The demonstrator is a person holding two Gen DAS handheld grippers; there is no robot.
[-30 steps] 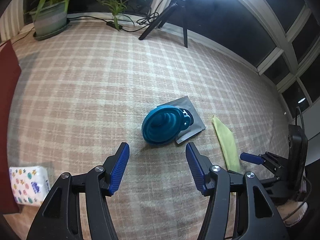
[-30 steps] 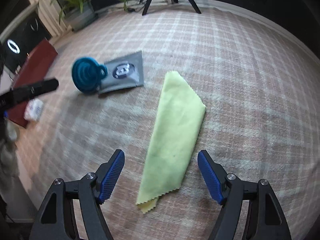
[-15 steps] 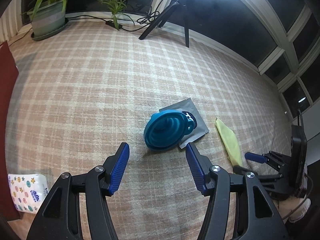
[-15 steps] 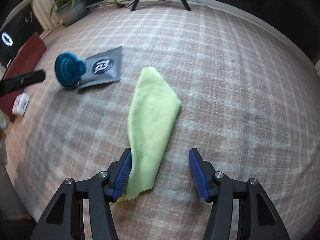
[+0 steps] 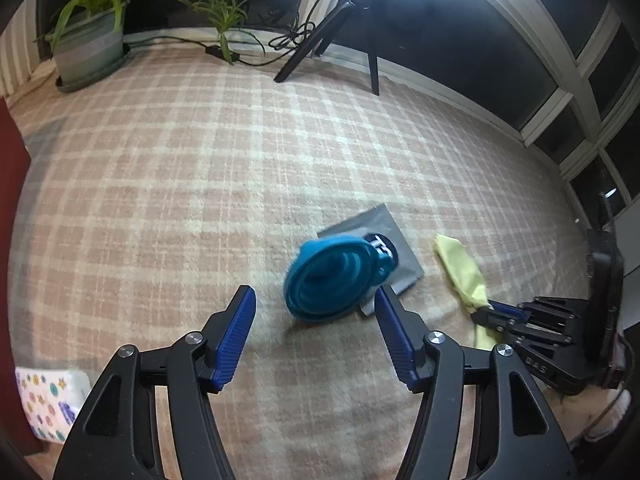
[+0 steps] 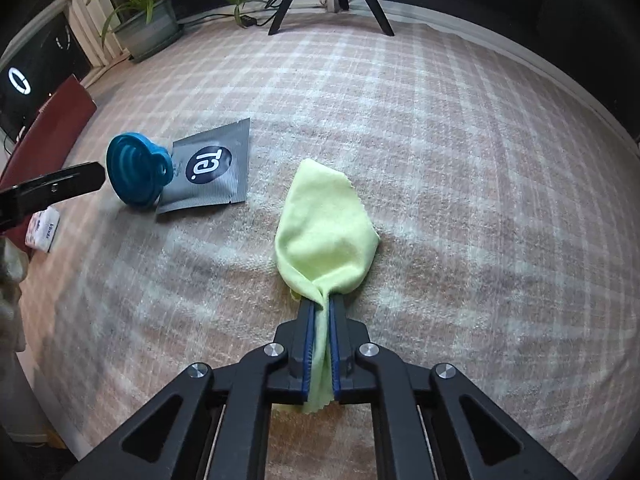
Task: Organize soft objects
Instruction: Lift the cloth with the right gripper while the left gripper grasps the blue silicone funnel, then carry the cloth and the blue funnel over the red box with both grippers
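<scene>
A yellow-green cloth [image 6: 326, 224] lies on the plaid blanket, its near end bunched between the pads of my right gripper [image 6: 320, 304], which is shut on it. The left wrist view shows the same cloth [image 5: 460, 264] and right gripper [image 5: 486, 310] at the right. A blue collapsible funnel [image 5: 328, 280] lies on its side, partly over a grey sachet [image 5: 384, 240]. My left gripper [image 5: 312, 294] points down at the funnel; its jaws are opening, and the funnel's near rim sits between the fingertips without touching the pads.
A patterned tissue pack [image 5: 48, 404] lies at the blanket's near left edge beside a dark red surface [image 6: 48, 128]. A potted plant [image 5: 90, 52], cables and a light tripod [image 5: 340, 28] stand along the far edge. Windows close off the right.
My right gripper's jaws closed from wide apart onto the cloth's near end, gathering it into a bunch. The funnel now sits slightly nearer my left fingertips.
</scene>
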